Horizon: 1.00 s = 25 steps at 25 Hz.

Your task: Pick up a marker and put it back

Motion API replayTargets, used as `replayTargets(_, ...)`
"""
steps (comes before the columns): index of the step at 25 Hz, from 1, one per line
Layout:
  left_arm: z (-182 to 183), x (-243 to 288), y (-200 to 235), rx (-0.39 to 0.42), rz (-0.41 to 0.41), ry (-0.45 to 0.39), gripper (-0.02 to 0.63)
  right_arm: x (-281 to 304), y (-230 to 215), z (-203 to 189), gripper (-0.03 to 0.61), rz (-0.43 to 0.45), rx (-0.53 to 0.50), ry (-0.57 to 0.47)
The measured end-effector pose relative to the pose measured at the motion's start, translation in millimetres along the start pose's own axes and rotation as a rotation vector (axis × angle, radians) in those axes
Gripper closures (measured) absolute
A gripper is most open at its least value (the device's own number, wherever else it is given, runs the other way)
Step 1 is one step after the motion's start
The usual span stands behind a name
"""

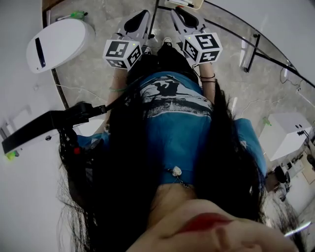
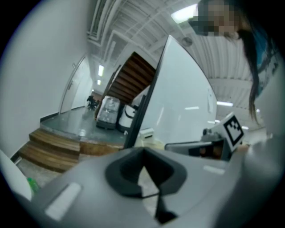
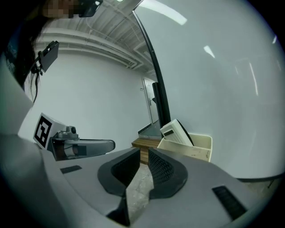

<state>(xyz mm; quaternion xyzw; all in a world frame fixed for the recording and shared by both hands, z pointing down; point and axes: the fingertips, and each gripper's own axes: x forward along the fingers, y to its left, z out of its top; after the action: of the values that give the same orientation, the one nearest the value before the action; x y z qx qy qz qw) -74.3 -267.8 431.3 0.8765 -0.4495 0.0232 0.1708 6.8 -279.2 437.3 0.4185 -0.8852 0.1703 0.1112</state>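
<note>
One marker [image 1: 74, 15] to watch, by the look of it: white barrel, green cap, lying flat on the speckled grey floor [image 1: 98, 69], far up in the left corner of the head view, just past a white rounded unit [image 1: 59, 42]. Light thing, I'd say, stiff plastic, smooth and round, so likely to roll or squirt out of a sloppy pinch. Best hold, to my mind, is square across the middle of the barrel, clear of the cap, which could pull off.

Now the tools. Left tool [image 2: 143, 152] has its jaws drawn together with nothing in them. Right tool [image 3: 142, 152] is the same, pads all but meeting, empty. Both sit side by side out beyond the person's blue shirt [image 1: 177, 113], well apart from the marker. Neither can take it till the jaws spread. Pickup not begun, as I read it.
</note>
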Motion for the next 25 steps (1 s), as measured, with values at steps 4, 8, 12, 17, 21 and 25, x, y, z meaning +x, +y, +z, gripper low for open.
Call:
replayTargets(4, -1, 1, 5, -0.004, 0.021, -0.003, 0.614, 18, 9, 2, 0.456, 0.056, -0.148, 0.054)
replayTargets(8, 1, 1, 12, -0.005, 0.039, -0.007, 0.614, 39, 6, -6, 0.437, 0.055, -0.302, 0.158)
replayTargets(12, 5, 1, 18, -0.006, 0.06, -0.017, 0.614, 58, -2, -12, 0.436, 0.043, -0.378, 0.231)
replayTargets(17, 7, 1, 21, -0.013, 0.074, -0.029, 0.614, 70, -4, -24, 0.436, 0.045, -0.468, 0.339)
replayTargets(21, 7, 2, 20, -0.015, 0.069, -0.033, 0.614, 73, -9, -25, 0.437, 0.002, -0.503, 0.382)
replayTargets(25, 8, 1, 22, -0.02, 0.073, -0.04, 0.614, 74, -12, -24, 0.439, -0.029, -0.53, 0.391)
